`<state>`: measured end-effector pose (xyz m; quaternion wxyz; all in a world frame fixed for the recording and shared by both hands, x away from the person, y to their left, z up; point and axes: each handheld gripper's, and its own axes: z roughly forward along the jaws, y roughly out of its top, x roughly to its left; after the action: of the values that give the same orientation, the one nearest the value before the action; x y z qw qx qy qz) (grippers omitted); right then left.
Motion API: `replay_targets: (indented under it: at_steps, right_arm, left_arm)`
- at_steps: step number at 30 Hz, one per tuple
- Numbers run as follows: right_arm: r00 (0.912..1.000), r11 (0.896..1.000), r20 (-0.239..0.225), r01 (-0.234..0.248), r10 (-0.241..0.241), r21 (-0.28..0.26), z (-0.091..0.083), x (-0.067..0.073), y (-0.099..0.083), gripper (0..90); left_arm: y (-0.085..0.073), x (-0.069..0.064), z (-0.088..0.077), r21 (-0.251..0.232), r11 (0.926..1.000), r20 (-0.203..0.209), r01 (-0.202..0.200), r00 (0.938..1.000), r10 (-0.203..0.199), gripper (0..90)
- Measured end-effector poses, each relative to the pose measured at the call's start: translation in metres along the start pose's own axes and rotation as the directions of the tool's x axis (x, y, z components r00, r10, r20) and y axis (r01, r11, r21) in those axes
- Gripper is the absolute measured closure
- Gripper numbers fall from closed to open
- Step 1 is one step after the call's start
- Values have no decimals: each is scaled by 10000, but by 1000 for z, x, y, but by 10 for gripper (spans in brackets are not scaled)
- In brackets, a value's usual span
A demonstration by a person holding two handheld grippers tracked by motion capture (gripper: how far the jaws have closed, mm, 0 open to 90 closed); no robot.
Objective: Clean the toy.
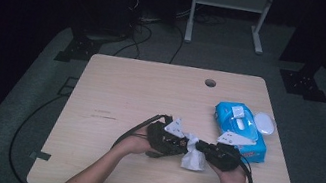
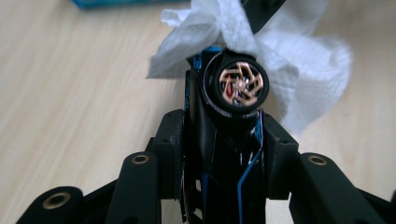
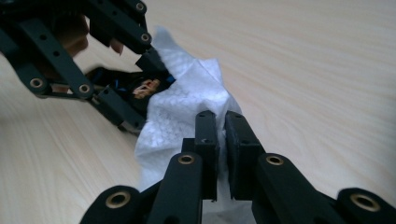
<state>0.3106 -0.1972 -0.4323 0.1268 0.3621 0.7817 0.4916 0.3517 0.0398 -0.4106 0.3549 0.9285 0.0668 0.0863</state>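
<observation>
The left half and the far stretch of the pale wooden table (image 1: 115, 93) lie bare, so a hand could pass there freely. On the right, the blue wet-wipe packet (image 1: 241, 130) and the white oval lid (image 1: 264, 123) just beside it block the way towards that edge. Near the front middle, the crumpled white tissue (image 1: 192, 158) fills the narrow gap between the left gripper (image 1: 180, 147) and right gripper (image 1: 200, 149).

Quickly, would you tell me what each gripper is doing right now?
Left gripper: shut on a small black device.
Right gripper: shut on the white wipe.
</observation>
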Motion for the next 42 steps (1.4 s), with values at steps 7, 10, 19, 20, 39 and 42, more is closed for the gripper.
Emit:
replay_targets:
  at_steps: [7,10,19,20,39,42]
  right_arm:
    - [9970,9931,-673,298,-376,-1130,-12,20,27,837]
    - [9938,9879,-861,582,-710,-1434,-13,30,37,837]
    - [9962,9905,-607,543,-623,-1263,-11,28,31,836]
    - [9966,9909,-576,508,-584,-1248,-11,28,30,836]
    - [9930,9884,-1082,308,-473,-1486,-4,36,29,836]
    - [9910,9854,-1064,643,-817,-1578,-3,43,34,836]
  left_arm:
    - [-9,-5,-22,-1605,9868,19,239,9997,-239,582]
    - [-16,-8,-25,-2124,9760,232,491,9987,-452,583]
    - [-31,-14,-35,-2747,9590,183,694,9976,-670,584]
    - [-33,-15,-36,-2792,9575,202,726,9974,-697,584]
    - [-45,-14,-40,-3044,9475,376,984,9951,-912,584]
    - [-42,-16,-41,-3107,9463,318,899,9959,-841,584]
